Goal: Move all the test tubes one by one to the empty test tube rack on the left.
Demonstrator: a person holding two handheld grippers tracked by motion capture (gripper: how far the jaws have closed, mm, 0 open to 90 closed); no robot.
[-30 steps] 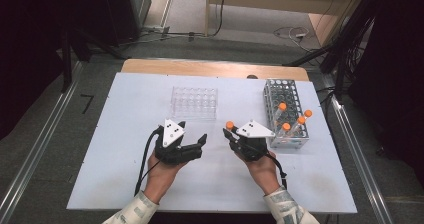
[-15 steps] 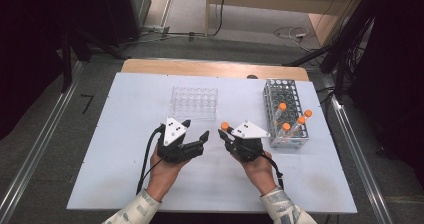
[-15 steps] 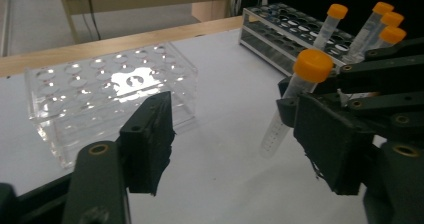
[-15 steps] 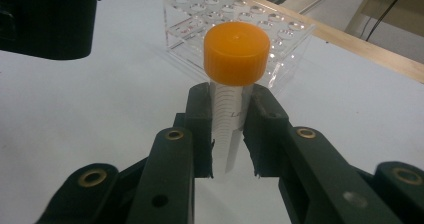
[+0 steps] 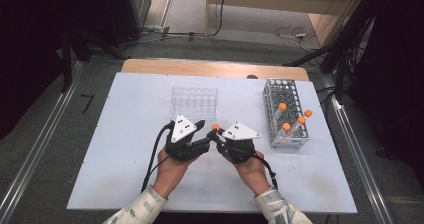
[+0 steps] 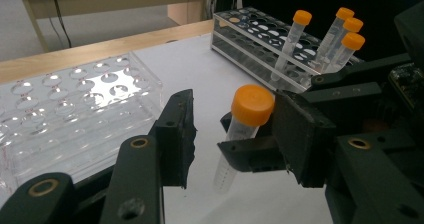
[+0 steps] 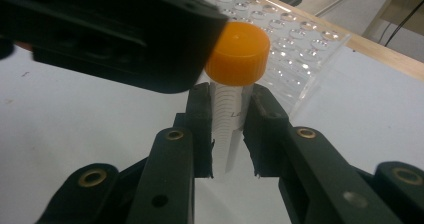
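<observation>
A clear tube with an orange cap (image 7: 237,46) stands upright between the pads of my right gripper (image 7: 227,104), which is shut on the tube's body just under the cap. In the high view the right gripper (image 5: 218,136) meets my left gripper (image 5: 207,134) at the table's middle, with the cap (image 5: 215,127) between them. In the left gripper view the capped tube (image 6: 250,106) sits between the jaws of the left gripper (image 6: 235,134), which have just been closing. A gap still shows on the left side of the cap.
A metal tube rack (image 5: 286,114) holding three orange-capped tubes (image 6: 345,34) stands at the right. A clear well plate (image 5: 195,103) lies just beyond the grippers. The white table top (image 5: 125,134) is bordered by a wooden strip at the back.
The right gripper has carried the tube leftwards to the left gripper. The left gripper's jaws have narrowed around the orange cap.
</observation>
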